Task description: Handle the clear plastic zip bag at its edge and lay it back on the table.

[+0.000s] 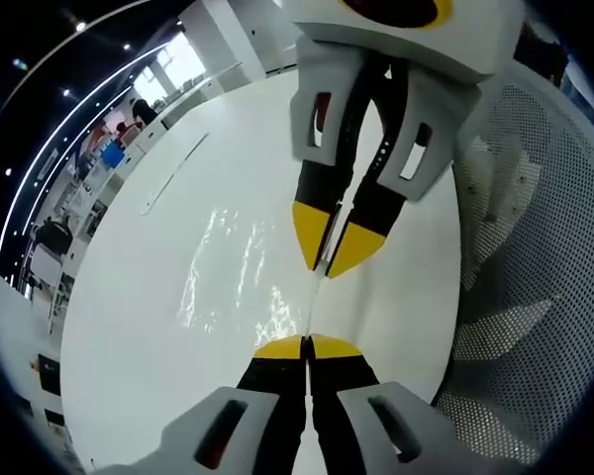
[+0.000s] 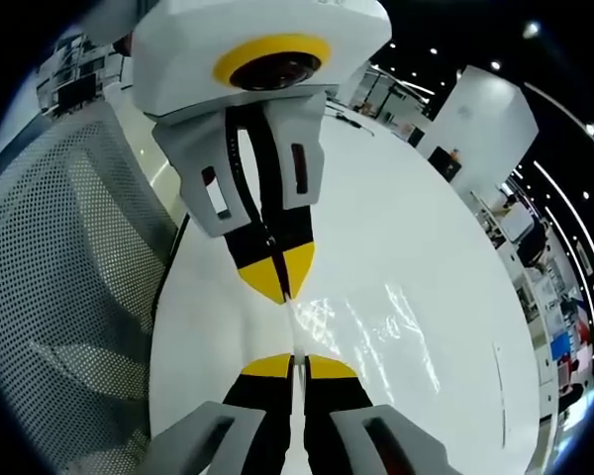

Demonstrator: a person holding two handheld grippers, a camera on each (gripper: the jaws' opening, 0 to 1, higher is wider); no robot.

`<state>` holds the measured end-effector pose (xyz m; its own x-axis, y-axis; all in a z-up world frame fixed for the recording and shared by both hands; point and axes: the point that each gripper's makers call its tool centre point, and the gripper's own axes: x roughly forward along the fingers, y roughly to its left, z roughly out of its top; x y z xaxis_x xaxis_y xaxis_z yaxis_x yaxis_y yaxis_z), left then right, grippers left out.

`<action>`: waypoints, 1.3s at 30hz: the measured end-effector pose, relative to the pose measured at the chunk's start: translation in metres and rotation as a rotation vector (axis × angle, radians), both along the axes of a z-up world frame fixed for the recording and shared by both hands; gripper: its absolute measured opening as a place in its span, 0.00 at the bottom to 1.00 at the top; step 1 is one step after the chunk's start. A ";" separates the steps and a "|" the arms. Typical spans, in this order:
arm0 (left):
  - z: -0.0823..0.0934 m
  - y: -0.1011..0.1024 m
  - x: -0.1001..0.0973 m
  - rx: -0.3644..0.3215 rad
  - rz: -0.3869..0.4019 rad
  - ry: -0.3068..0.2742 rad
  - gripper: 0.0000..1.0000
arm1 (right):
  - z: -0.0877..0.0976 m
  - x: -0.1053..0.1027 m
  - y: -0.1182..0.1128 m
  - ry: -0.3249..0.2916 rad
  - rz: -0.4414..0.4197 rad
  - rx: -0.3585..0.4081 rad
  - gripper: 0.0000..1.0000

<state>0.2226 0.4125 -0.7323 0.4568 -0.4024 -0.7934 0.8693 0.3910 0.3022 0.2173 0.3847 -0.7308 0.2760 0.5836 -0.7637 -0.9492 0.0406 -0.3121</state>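
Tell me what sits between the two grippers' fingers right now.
A short stretch of the clear plastic zip bag's edge spans the left gripper and right gripper, both pinching it above the white table; the left gripper view shows it.

The bag [image 1: 247, 267] hangs over the table [image 1: 148, 336], stretched between the left gripper [image 1: 307, 346] and the right gripper [image 1: 339, 252] — the two tip to tip along one edge. A mesh chair [image 1: 544, 247] stands beside the table — to the right in the left gripper view.
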 end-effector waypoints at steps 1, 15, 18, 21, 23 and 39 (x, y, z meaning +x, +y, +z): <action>0.000 0.000 -0.001 -0.001 -0.001 0.002 0.00 | 0.001 -0.001 -0.001 0.001 -0.002 0.001 0.00; -0.005 -0.002 -0.001 -0.016 0.009 0.016 0.00 | 0.006 0.004 -0.003 0.018 0.003 0.026 0.07; -0.007 -0.005 -0.002 -0.015 0.000 0.016 0.00 | 0.006 0.001 -0.002 0.007 0.011 0.031 0.13; -0.007 -0.007 -0.003 -0.012 -0.011 0.017 0.00 | 0.008 -0.002 0.002 -0.002 0.024 0.039 0.11; -0.007 -0.007 -0.003 -0.012 -0.012 0.015 0.00 | 0.007 -0.003 0.003 -0.003 0.034 0.035 0.08; -0.005 -0.003 -0.005 -0.004 0.000 0.025 0.00 | -0.004 -0.009 -0.001 0.014 0.038 -0.017 0.00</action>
<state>0.2175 0.4093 -0.7368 0.4368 -0.4054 -0.8030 0.8767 0.3918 0.2790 0.2082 0.3837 -0.7353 0.2436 0.5799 -0.7774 -0.9542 -0.0005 -0.2993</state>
